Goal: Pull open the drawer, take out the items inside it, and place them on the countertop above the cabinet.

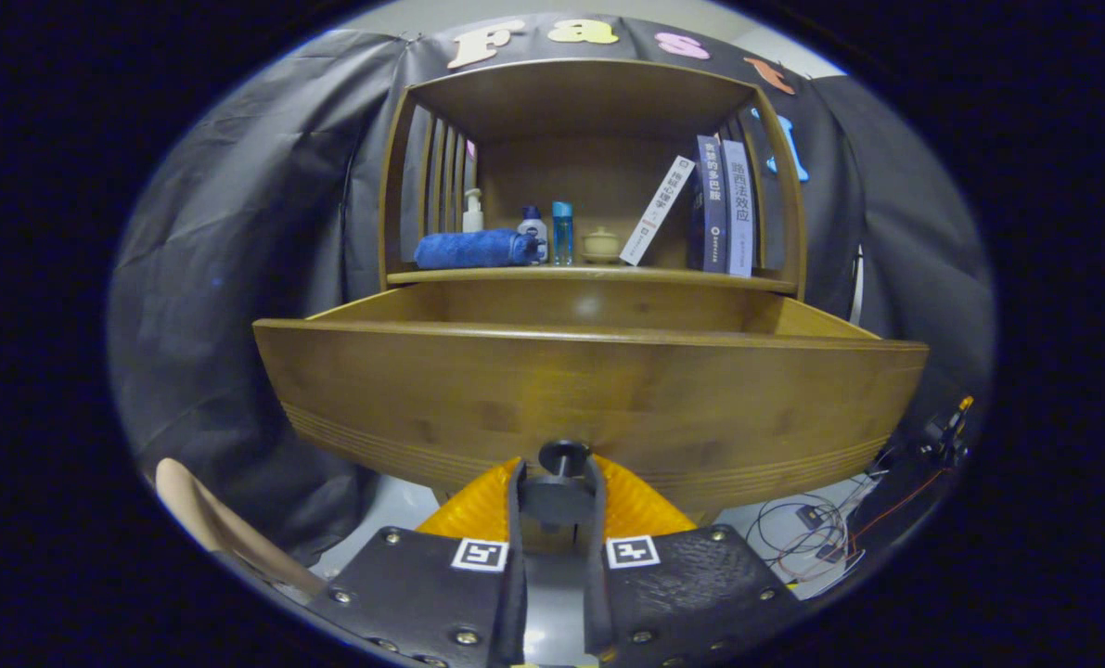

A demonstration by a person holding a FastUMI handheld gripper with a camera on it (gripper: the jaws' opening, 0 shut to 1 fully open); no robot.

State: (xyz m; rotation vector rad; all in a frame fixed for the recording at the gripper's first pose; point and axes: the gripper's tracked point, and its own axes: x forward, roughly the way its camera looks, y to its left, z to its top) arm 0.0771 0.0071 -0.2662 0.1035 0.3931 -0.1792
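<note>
wooden drawer (589,390) is pulled well out of the cabinet (593,102), its front panel bulging toward the camera; what's inside the drawer is hidden behind that front, so can't tell what it holds; the dark round knob (563,456) sits low on the drawer front, dead centre; the gripper (557,492) has both fingers closed in on the knob's stem, one pressing each side, so the jaws are clamped on the knob; above the drawer is the countertop (589,275), a thin wooden ledge running the width of the cabinet; on it, above the drawer's left half, lies a rolled blue towel (471,249), with a white pump bottle (472,211) behind it; just right of the towel stand a small white bottle (533,230) and a slim blue bottle (562,232); next along is a little beige lidded jar (601,245); above the drawer's right half a white book (657,211) leans against two upright books (725,206); off below the drawer's right corner some loose wires (816,533) lie on the floor.
</note>
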